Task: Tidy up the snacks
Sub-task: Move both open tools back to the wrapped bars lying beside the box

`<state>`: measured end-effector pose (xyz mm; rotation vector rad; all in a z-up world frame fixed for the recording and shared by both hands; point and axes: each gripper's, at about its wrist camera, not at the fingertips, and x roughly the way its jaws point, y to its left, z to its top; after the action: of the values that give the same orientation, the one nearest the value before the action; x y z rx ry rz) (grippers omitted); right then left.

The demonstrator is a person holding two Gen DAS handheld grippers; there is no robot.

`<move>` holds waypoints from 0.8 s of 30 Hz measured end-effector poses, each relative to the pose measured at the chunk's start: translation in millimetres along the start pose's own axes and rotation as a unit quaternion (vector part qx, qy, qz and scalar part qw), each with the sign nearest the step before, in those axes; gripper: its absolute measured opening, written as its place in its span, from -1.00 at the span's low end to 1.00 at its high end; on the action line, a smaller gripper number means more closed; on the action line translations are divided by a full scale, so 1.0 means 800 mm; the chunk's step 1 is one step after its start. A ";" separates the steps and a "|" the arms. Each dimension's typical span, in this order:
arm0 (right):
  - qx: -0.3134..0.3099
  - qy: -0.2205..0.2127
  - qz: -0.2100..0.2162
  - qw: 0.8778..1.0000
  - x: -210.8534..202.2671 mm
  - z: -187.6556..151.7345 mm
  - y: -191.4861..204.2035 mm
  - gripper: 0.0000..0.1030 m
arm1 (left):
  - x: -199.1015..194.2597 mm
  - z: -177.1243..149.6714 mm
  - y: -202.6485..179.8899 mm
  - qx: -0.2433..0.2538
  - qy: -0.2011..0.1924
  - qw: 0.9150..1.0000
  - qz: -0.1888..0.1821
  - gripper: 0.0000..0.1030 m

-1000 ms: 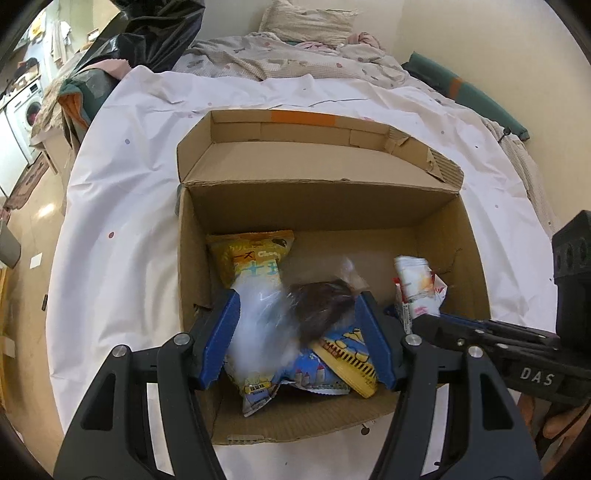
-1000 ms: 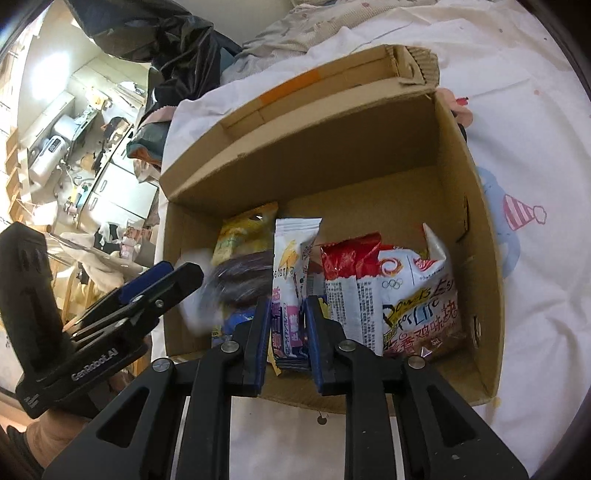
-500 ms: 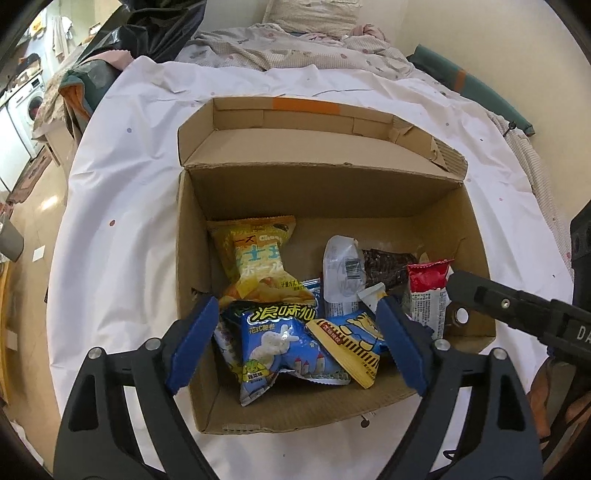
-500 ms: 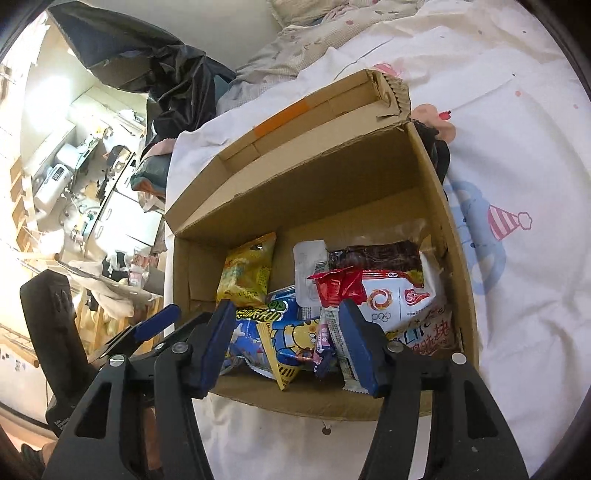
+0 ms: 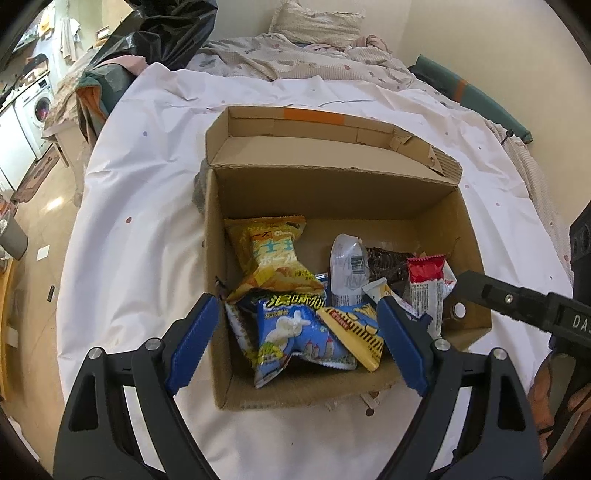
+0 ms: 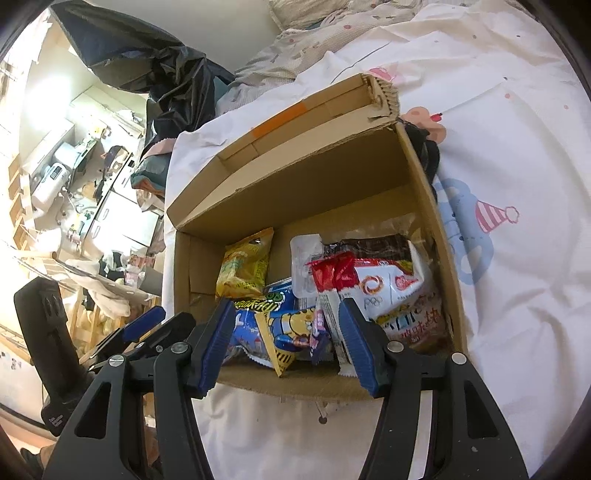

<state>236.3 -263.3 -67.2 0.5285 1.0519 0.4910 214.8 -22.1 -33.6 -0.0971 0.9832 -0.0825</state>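
An open cardboard box (image 5: 388, 173) stands on a white printed sheet (image 5: 140, 206) spread over a bed, and all the snacks lie inside it. At the back left leans a yellow snack bag (image 5: 273, 254); in front of it lie a blue snack bag (image 5: 295, 332) and a yellow striped packet (image 5: 354, 332). To the right are a clear-white pouch (image 5: 347, 266), a dark brown packet (image 5: 388, 258) and a red-topped packet (image 5: 426, 280).

The left tongs (image 5: 295, 347) hang wide open above the box's near edge, holding nothing. The right tongs (image 6: 288, 339) are also parted and empty, over the near wall.

Only the right wrist view shows a white and red snack bag (image 6: 391, 291) against the right wall, and a cluttered room beyond the bed's edge. Only the left wrist view shows a washing machine (image 5: 37, 107) and a pillow (image 5: 317, 22).
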 end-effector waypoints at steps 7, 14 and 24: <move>0.008 -0.010 -0.007 1.000 -0.029 -0.024 -0.004 0.26 | -0.019 -0.025 0.008 -0.010 0.002 1.000 -0.001 0.65; 0.019 -0.004 -0.020 1.000 -0.045 -0.055 -0.019 0.37 | -0.029 -0.054 0.009 -0.021 0.014 1.000 0.001 0.65; 0.054 0.018 -0.052 0.997 -0.050 -0.089 -0.056 0.44 | -0.026 -0.081 0.009 -0.039 0.038 0.998 -0.007 0.65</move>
<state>161.1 -309.9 -96.2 0.5598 1.1387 0.3538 149.8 -15.1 -52.7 -0.1740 1.0626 -0.0611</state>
